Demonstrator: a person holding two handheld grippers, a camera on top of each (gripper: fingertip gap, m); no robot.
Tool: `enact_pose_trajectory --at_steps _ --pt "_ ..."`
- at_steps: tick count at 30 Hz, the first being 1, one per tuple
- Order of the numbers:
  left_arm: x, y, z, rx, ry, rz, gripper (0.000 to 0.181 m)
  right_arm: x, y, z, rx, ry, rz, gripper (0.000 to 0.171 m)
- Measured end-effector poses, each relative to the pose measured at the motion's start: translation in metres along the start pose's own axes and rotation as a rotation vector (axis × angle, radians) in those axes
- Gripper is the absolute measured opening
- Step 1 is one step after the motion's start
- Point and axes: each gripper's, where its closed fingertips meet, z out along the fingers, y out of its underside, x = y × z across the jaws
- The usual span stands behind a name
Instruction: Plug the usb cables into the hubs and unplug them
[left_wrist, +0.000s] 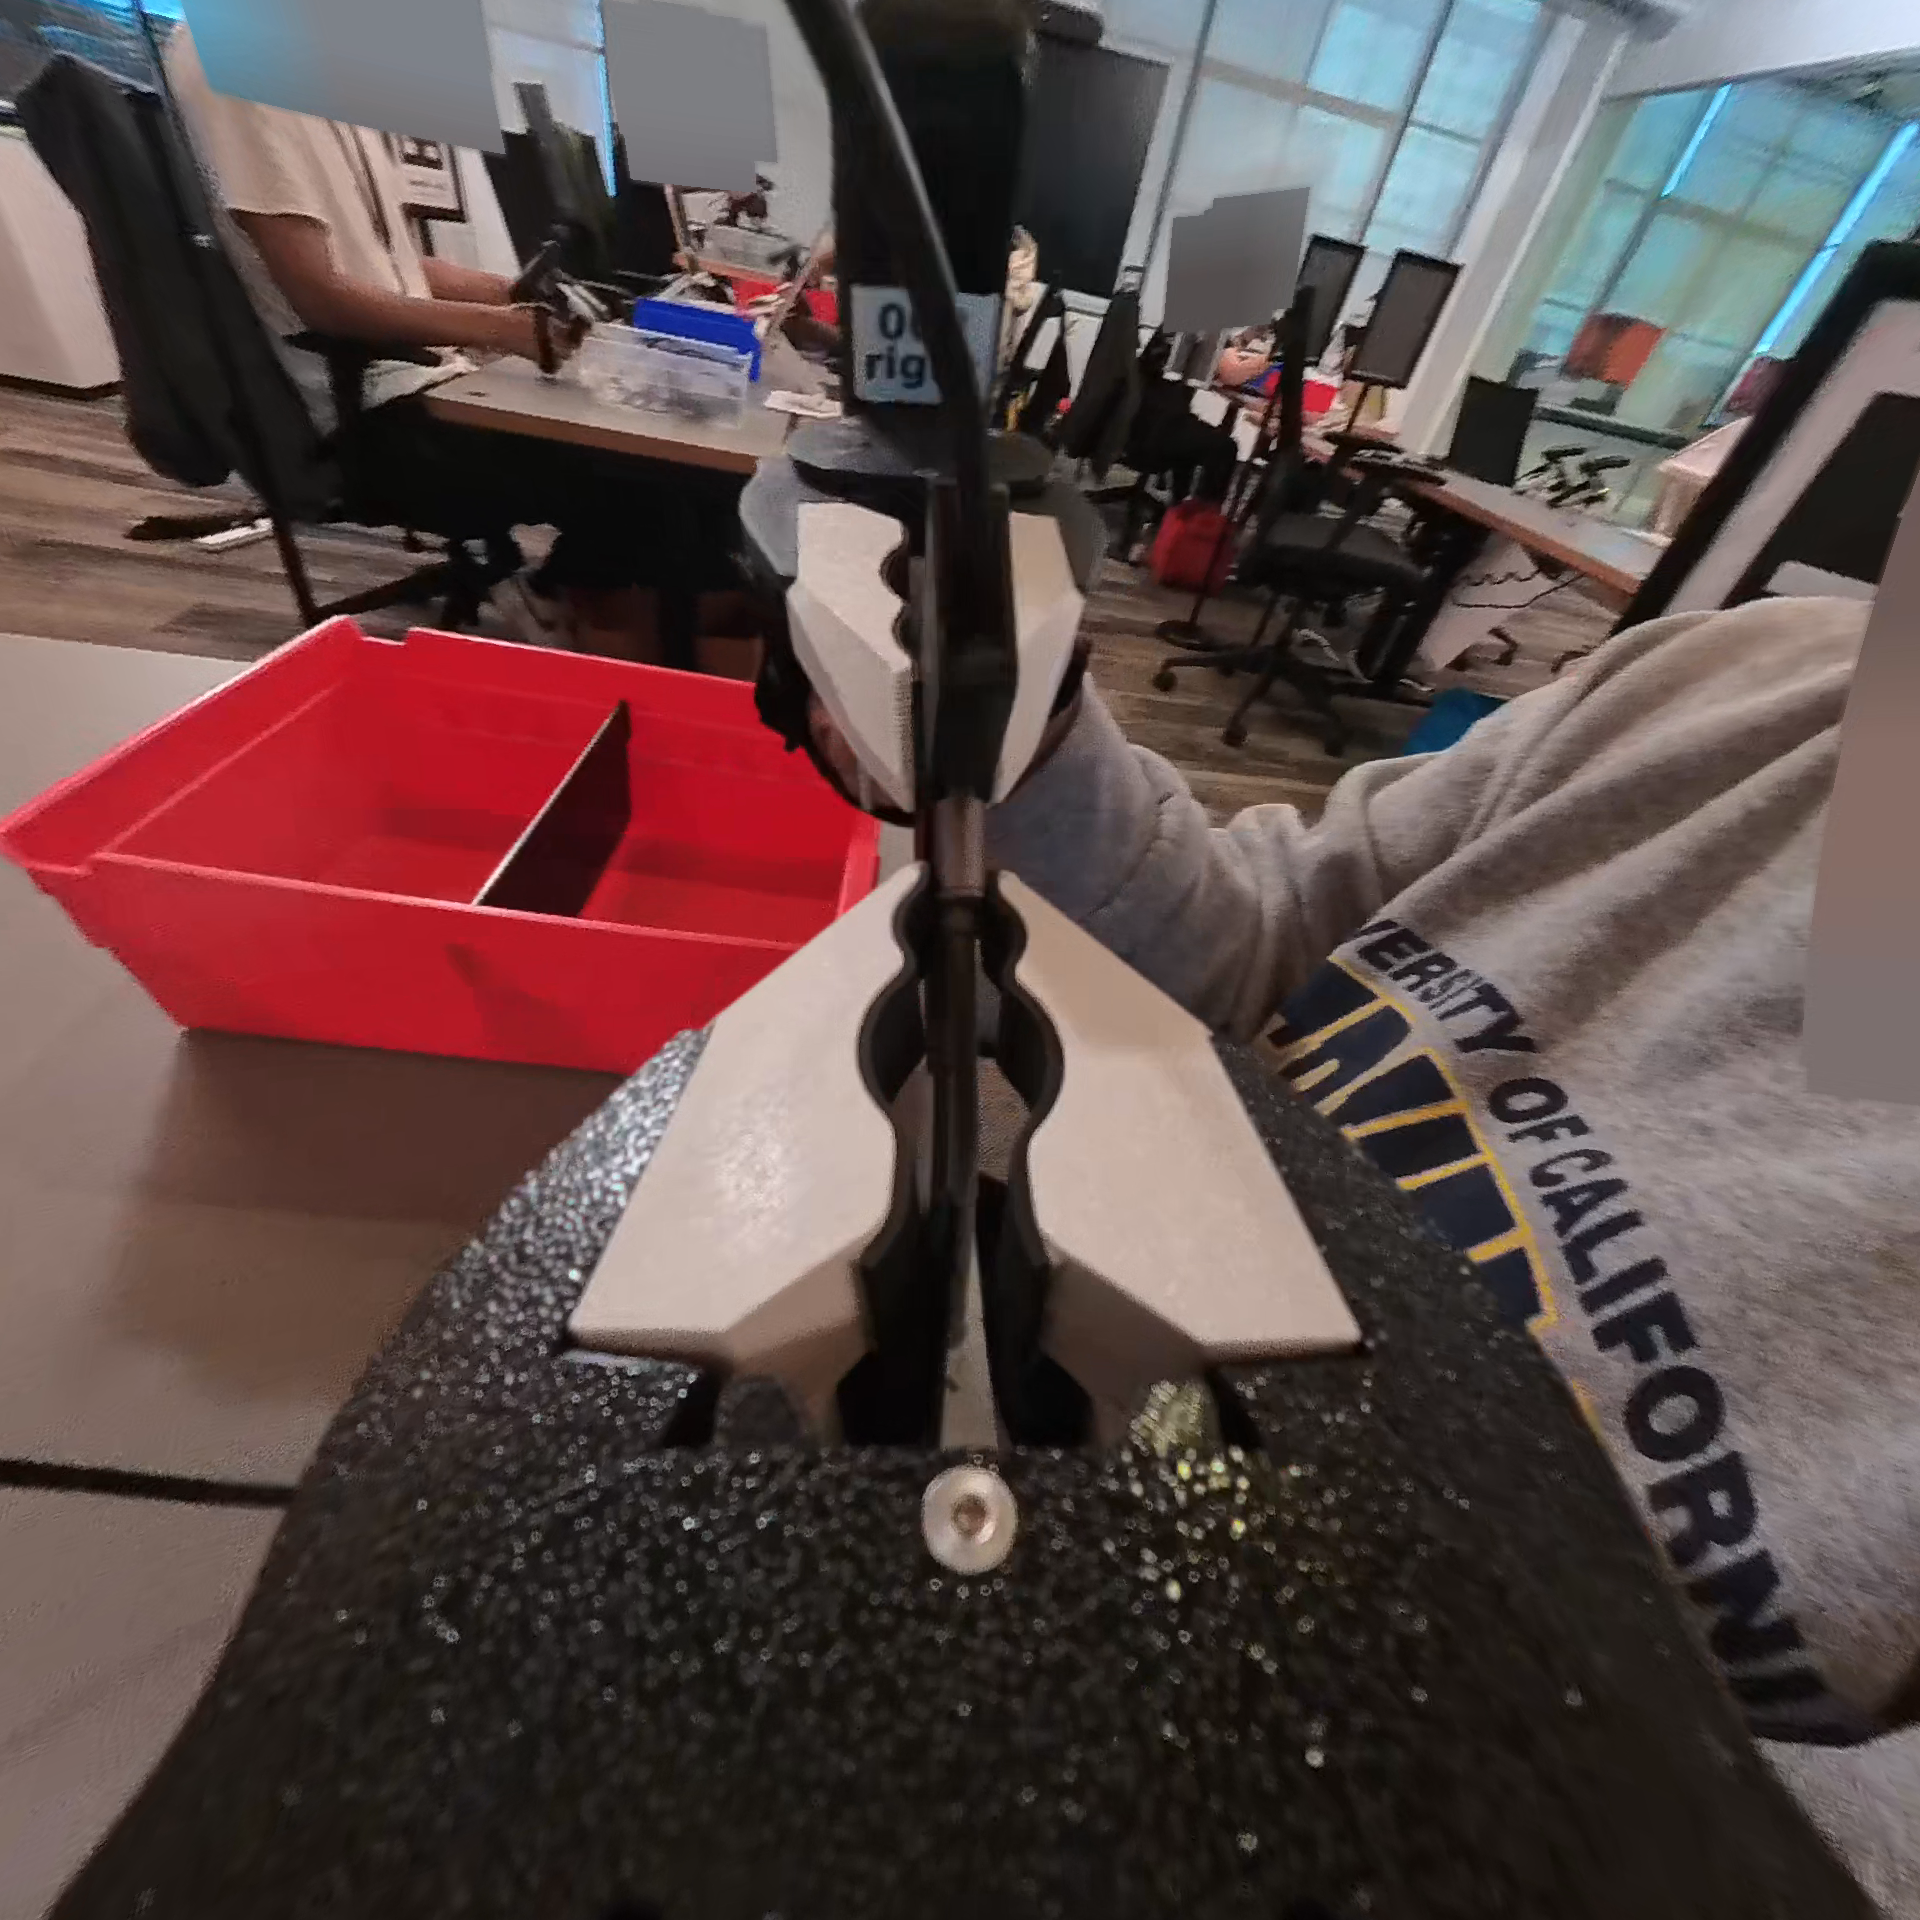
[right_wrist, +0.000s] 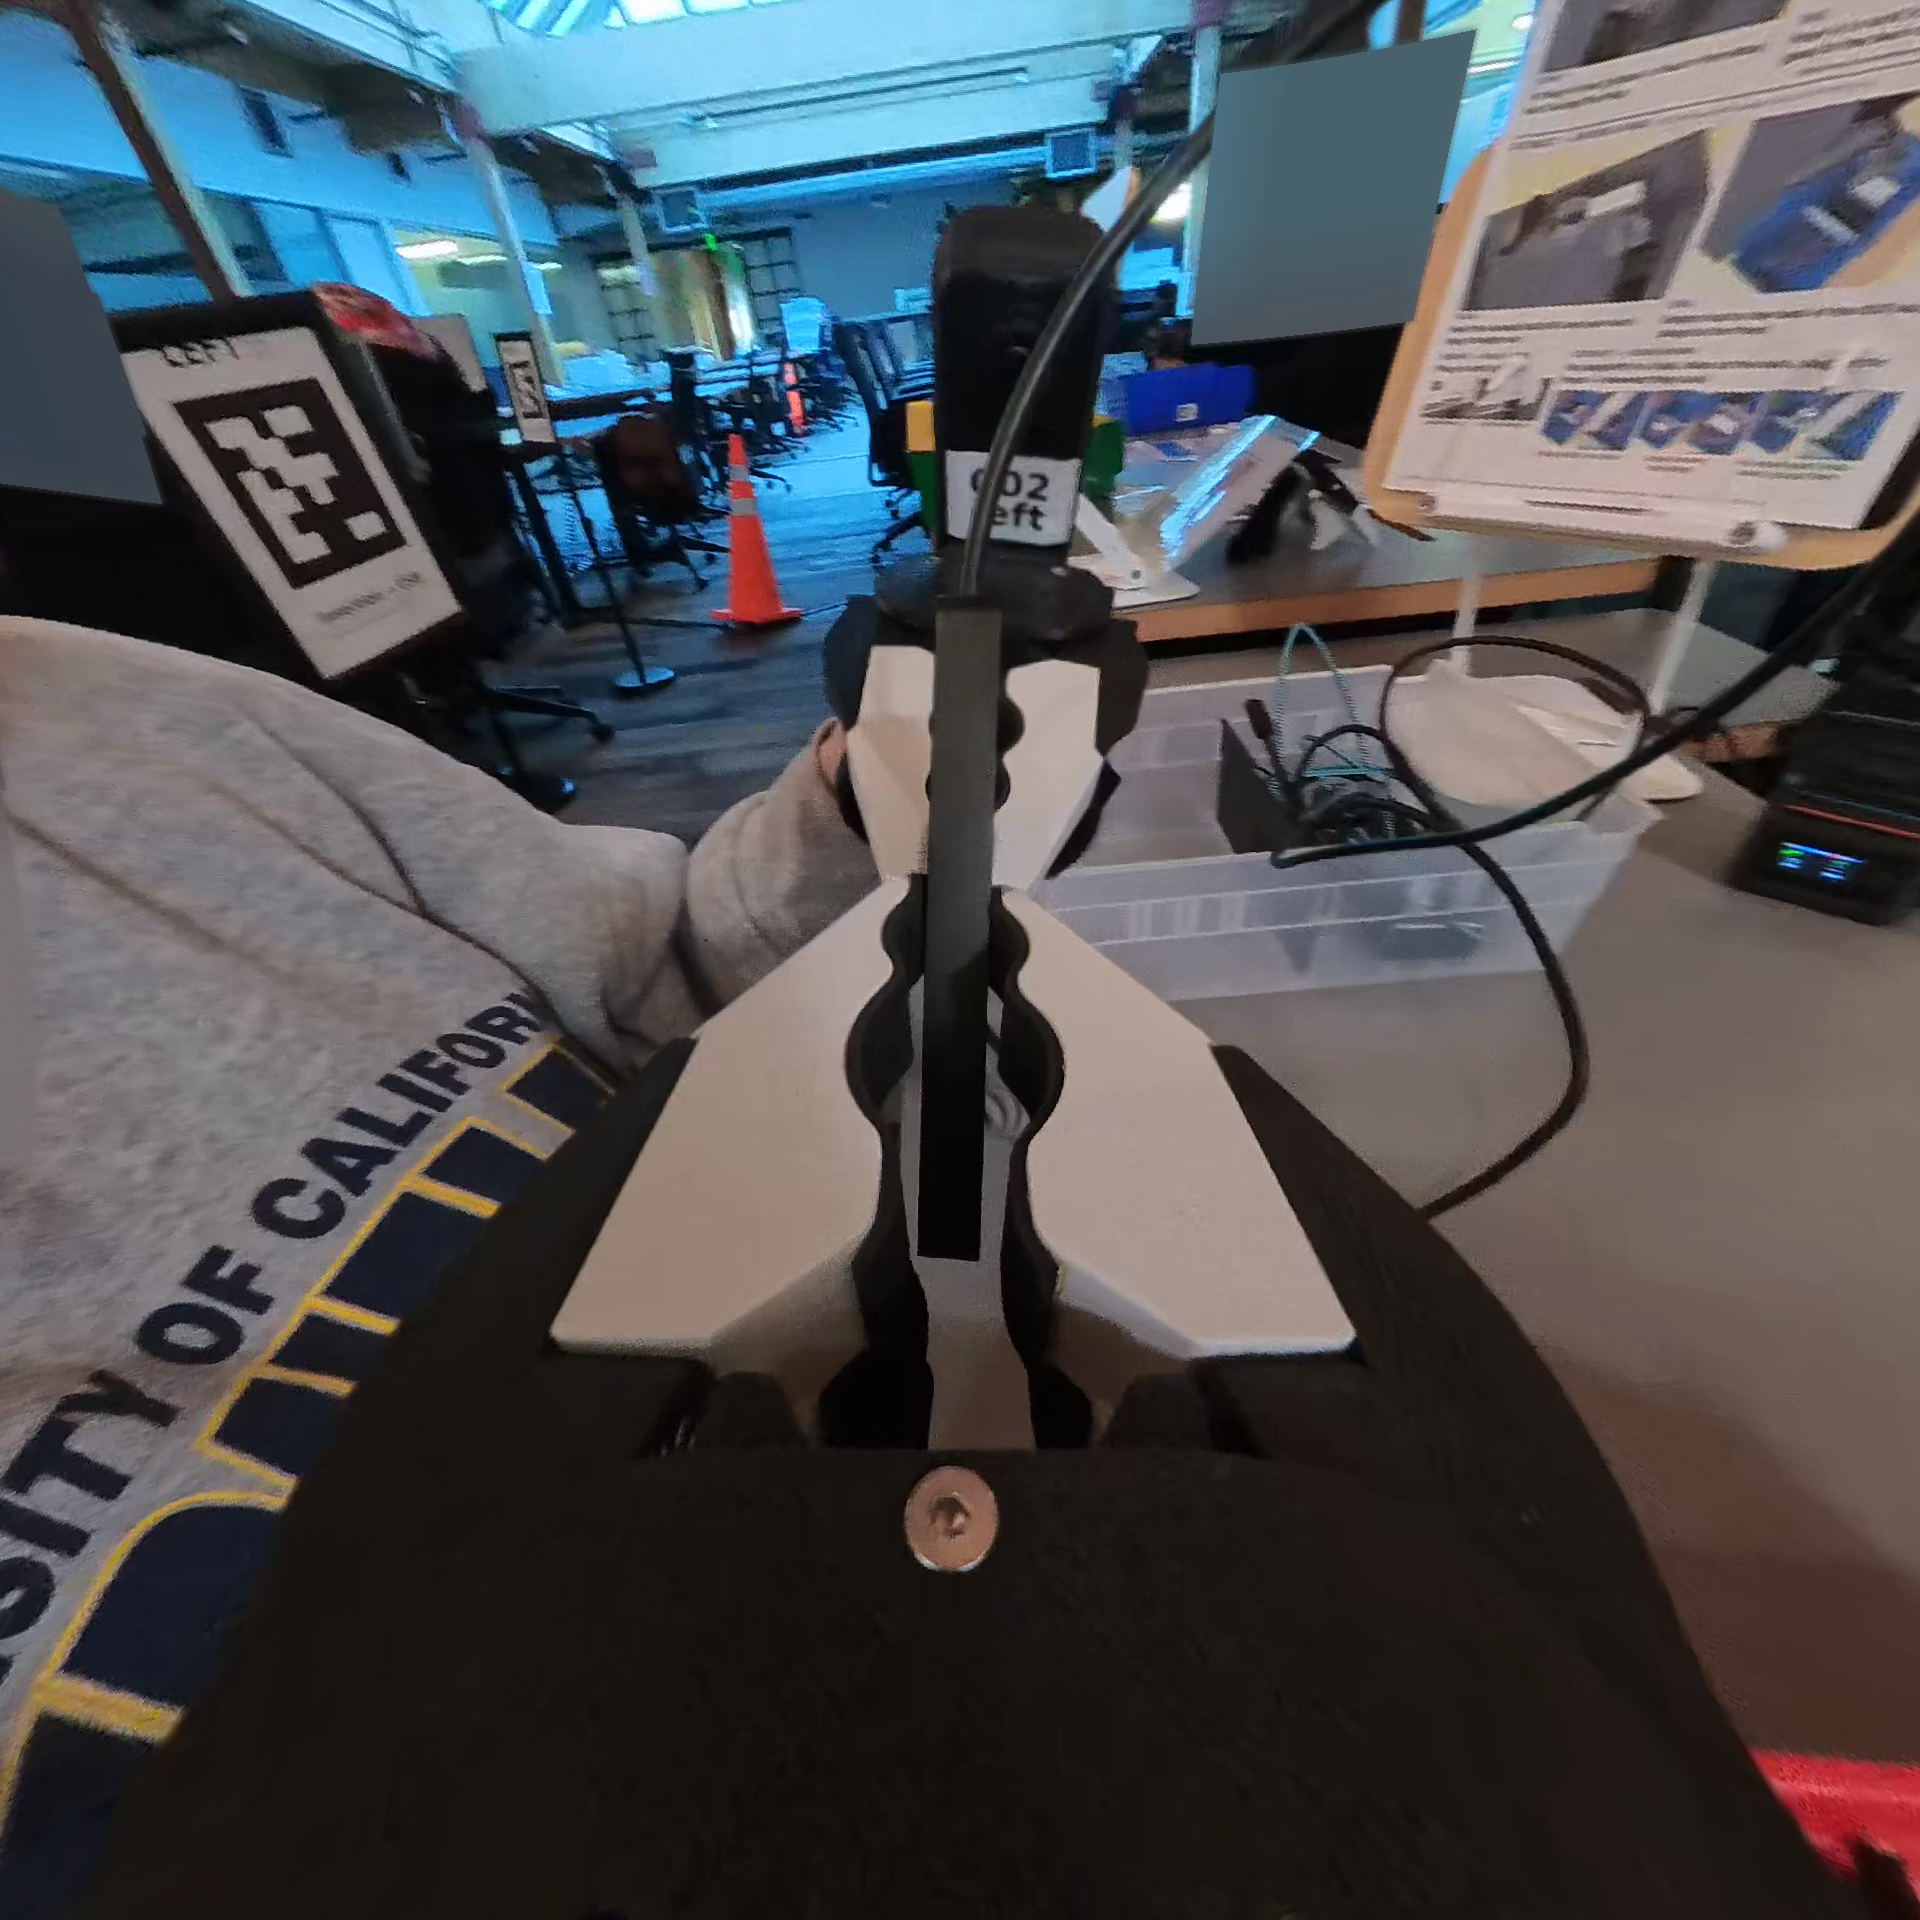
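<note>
My left gripper (left_wrist: 961, 902) is shut on a thin black usb plug (left_wrist: 954, 1143), seen edge-on. The plug's metal tip (left_wrist: 961, 847) bridges the small gap to my right gripper (left_wrist: 951, 802), which faces it tip to tip. My right gripper (right_wrist: 961, 896) is shut on a slim black hub (right_wrist: 951, 1091), also seen edge-on (left_wrist: 961, 727). In the right wrist view the hub looks like one long bar that reaches over the left gripper's fingers (right_wrist: 894, 748), and the joint is hidden. A black cable (left_wrist: 935, 260) arcs up behind each far gripper (right_wrist: 1039, 364). Both grippers are held above the table.
A red bin (left_wrist: 416, 966) with a dark divider stands on the brown table (left_wrist: 156, 1195) to the left. The person's grey sleeve (left_wrist: 1455, 831) is on the right. A clear tub of cables (right_wrist: 1299, 914), a loose black cable (right_wrist: 1558, 1039) and a picture board (right_wrist: 1662, 260) are at the right. My left and right fingertips are right by each other.
</note>
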Motion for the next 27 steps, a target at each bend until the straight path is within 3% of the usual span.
enact_pose_trajectory --at_steps 4,16,20,23,27 --pt "-0.010 0.014 -0.002 -0.064 -0.113 0.038 0.006 0.006 0.012 0.004 -0.097 0.075 -0.050 0.009" --pt "0.021 0.035 -0.008 -0.102 -0.086 -0.006 0.006 -0.024 0.033 0.014 -0.181 -0.137 -0.020 0.009" --pt "0.013 0.044 -0.011 -0.166 -0.191 0.031 0.006 -0.018 0.041 0.017 -0.210 -0.096 -0.081 0.009" --pt "0.012 0.041 -0.006 -0.163 -0.220 0.071 0.006 -0.020 0.025 0.016 -0.118 -0.102 -0.068 0.018" --pt "0.015 0.036 0.002 -0.132 -0.214 0.104 0.006 -0.024 0.024 0.017 -0.115 -0.109 -0.087 0.009"
